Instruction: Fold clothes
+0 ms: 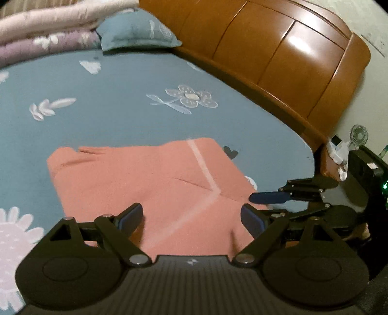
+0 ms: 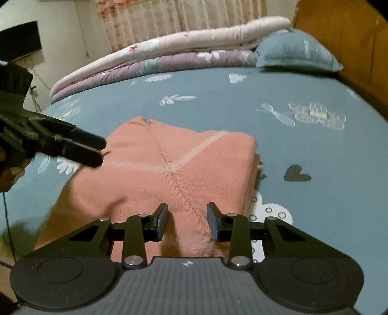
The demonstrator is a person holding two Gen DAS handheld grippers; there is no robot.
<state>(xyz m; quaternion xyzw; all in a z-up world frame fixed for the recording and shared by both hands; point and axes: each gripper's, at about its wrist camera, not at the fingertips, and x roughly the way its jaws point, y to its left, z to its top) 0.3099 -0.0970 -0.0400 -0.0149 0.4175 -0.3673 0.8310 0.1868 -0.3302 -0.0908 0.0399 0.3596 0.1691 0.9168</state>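
Observation:
A salmon-pink knitted garment [image 1: 145, 179] [image 2: 174, 164] lies folded into a thick rectangle on the blue flowered bed sheet [image 1: 109, 116]. A pale stripe bends across its top. My left gripper [image 1: 191, 218] hovers open and wide over the garment's near part, with nothing between its pads. It shows side-on at the garment's left edge in the right wrist view [image 2: 94, 150]. My right gripper [image 2: 186, 221] stands partly open over the near edge; a ridge of fabric lies between its fingers, and the pads do not press it. Its blue finger [image 1: 266, 197] shows at the garment's right edge.
A wooden headboard [image 1: 278, 60] runs along the bed's right side. A blue pillow [image 2: 295, 53] and folded quilts [image 2: 157, 60] lie at the far end. A small white fan [image 1: 359, 135] stands beyond the bed corner. A curtain [image 2: 181, 17] hangs behind.

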